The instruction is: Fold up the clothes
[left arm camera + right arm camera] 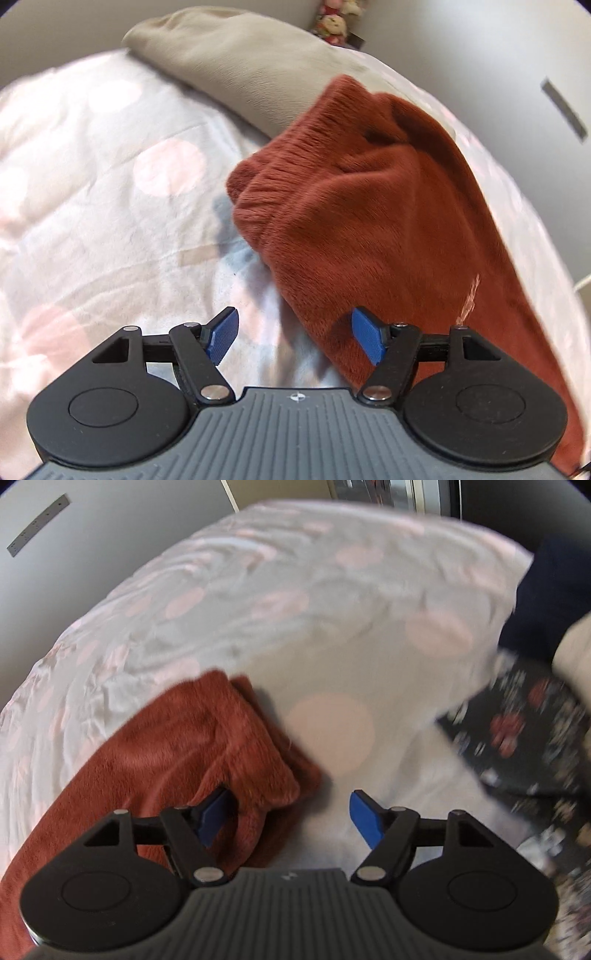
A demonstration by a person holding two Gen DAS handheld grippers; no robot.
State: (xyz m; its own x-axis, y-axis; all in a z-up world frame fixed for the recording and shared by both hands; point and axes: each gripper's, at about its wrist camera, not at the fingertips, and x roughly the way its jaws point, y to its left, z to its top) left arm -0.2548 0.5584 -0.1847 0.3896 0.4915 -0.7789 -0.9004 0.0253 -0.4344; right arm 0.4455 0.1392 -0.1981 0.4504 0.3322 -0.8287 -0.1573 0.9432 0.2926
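Observation:
A rust-red fleece garment (373, 221) with a ribbed cuff lies on the pink-dotted white bedsheet (92, 184). My left gripper (295, 338) stands open just above the garment's near edge; the right blue pad (367, 338) is over the fleece, the left pad over the sheet, and nothing is pinched. In the right wrist view the same garment (166, 746) lies at lower left. My right gripper (291, 821) is open, its left pad (212, 818) against the fleece's bunched end and its right pad over bare sheet (332, 635).
A beige plush pillow (240, 62) lies behind the garment. A dark floral cloth (524, 746) sits at the bed's right side, beside a dark blue item (550, 602) and a beige one (576, 650). Grey walls border the bed; soft toys (334, 18) stand in the corner.

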